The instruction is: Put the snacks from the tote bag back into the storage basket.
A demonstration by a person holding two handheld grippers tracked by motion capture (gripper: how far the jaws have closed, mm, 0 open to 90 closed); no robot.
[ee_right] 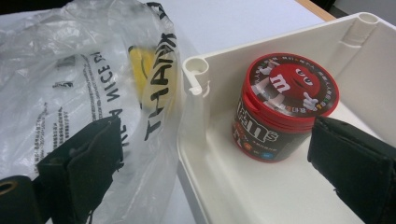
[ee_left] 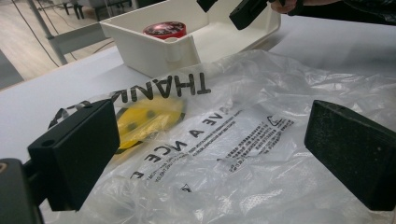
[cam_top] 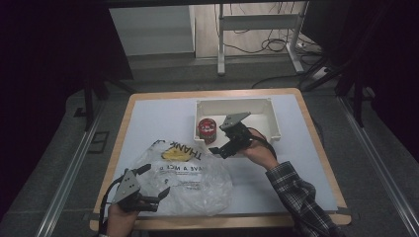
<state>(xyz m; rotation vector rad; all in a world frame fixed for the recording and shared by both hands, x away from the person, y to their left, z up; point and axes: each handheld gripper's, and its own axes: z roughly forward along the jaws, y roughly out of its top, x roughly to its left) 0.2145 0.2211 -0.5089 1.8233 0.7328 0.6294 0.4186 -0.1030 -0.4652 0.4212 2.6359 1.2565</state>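
A clear plastic bag (cam_top: 190, 180) with black "THANK" lettering and a yellow smiley lies crumpled on the white table top (cam_top: 148, 123). My left gripper (cam_top: 154, 181) hovers open at the bag's near left edge, and the bag (ee_left: 224, 140) spreads between its jaws. A red M&M's tub (cam_top: 206, 129) stands upright in the left end of a white bin (cam_top: 267, 111). My right gripper (cam_top: 223, 149) is open at the bin's front left corner. One of its jaws is over the bag (ee_right: 70, 70), the other inside the bin beside the tub (ee_right: 285, 107).
The bin's front wall (ee_right: 196, 121) stands between the right gripper's jaws. The rest of the bin holds nothing else I can see. A wooden rim (cam_top: 316, 143) frames the table. Cables and a metal frame (cam_top: 257, 29) lie on the floor beyond.
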